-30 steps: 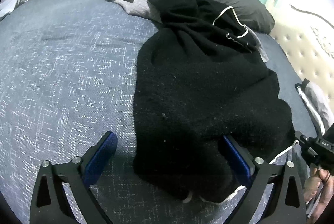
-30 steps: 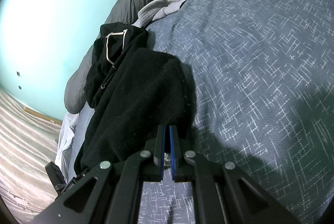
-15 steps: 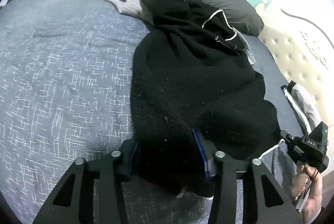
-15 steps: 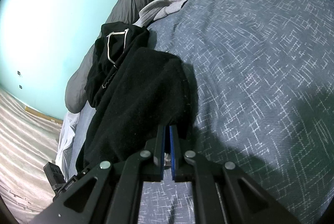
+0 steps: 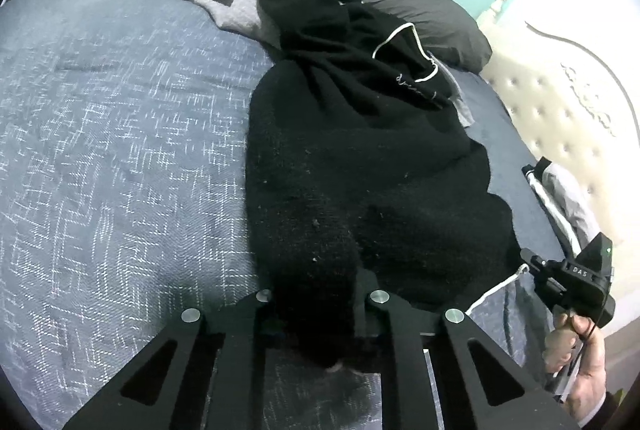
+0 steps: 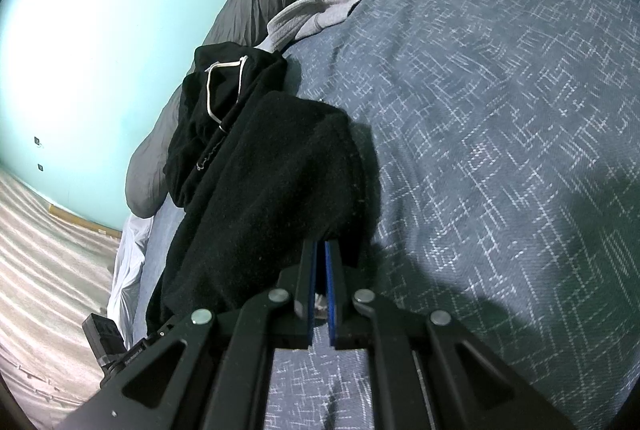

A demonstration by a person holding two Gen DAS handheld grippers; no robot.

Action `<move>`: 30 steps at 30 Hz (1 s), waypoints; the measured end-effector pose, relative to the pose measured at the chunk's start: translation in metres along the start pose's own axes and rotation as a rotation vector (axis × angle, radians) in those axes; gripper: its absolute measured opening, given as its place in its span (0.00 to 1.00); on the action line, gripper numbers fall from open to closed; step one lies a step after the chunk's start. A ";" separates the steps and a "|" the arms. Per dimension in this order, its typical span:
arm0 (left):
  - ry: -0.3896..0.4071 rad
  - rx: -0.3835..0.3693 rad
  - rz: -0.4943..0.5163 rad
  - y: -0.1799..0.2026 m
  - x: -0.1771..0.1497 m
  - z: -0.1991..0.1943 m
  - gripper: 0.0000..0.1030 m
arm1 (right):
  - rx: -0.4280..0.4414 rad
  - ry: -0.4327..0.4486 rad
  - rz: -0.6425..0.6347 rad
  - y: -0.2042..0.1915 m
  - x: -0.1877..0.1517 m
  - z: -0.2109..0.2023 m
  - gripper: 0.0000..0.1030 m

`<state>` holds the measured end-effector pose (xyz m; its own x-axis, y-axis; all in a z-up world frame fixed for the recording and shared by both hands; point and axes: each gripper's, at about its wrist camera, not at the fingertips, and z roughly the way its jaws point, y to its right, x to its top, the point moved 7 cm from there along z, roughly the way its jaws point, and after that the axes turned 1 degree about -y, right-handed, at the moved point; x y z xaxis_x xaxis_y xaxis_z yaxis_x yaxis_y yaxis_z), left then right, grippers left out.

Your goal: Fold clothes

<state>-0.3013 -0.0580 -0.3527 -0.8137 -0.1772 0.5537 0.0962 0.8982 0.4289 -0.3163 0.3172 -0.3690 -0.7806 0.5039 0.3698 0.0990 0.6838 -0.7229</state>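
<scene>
Black garment (image 5: 360,157), a fleecy piece with white piping, lies lengthwise on the bed (image 5: 112,149), its far end heaped against a grey garment (image 5: 232,1) and the dark grey pillow (image 5: 420,9). Left gripper (image 5: 316,294): its jaws have just been closing and now pinch a bunched near corner of the black garment, cloth filling the gap between them. Right gripper (image 6: 320,270): jaws closed tight on the garment's other near corner, the blue pads (image 6: 331,294) all but meeting over a thin edge of cloth. Beyond the garment, past the pillow, a turquoise wall (image 6: 100,9); beside the garment's right edge in the left wrist view, a cream tufted headboard (image 5: 560,117).
</scene>
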 end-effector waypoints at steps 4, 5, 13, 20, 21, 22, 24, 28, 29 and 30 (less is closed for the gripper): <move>0.011 -0.001 0.010 0.003 0.002 -0.009 0.10 | 0.008 0.009 -0.015 -0.004 0.001 -0.003 0.04; 0.015 0.002 0.015 0.004 0.002 -0.012 0.10 | 0.010 0.012 -0.019 -0.006 0.001 -0.003 0.04; 0.053 0.007 0.030 0.009 0.008 -0.039 0.08 | 0.048 0.089 -0.063 -0.023 0.010 -0.025 0.04; 0.045 0.043 0.010 -0.004 0.004 -0.042 0.08 | 0.084 0.086 -0.074 -0.031 0.009 -0.031 0.04; 0.035 0.043 -0.004 -0.008 0.002 -0.038 0.08 | 0.083 0.069 -0.057 -0.028 0.007 -0.027 0.04; 0.029 0.042 -0.014 -0.011 0.000 -0.036 0.08 | 0.077 0.059 -0.036 -0.023 0.006 -0.025 0.04; 0.025 0.046 -0.018 -0.012 0.000 -0.034 0.08 | 0.055 0.060 0.003 -0.013 0.008 -0.025 0.07; 0.030 0.052 -0.013 -0.009 0.002 -0.032 0.08 | -0.005 0.097 0.042 0.006 0.018 -0.035 0.07; 0.029 0.054 -0.010 -0.009 0.002 -0.031 0.08 | -0.012 0.089 0.044 0.008 0.019 -0.033 0.08; 0.028 0.055 -0.009 -0.008 0.002 -0.031 0.08 | -0.013 0.070 0.044 0.009 0.018 -0.029 0.09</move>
<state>-0.2861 -0.0781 -0.3333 -0.7980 -0.1961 0.5698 0.0562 0.9173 0.3943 -0.3110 0.3478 -0.3517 -0.7306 0.5689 0.3775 0.1406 0.6664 -0.7322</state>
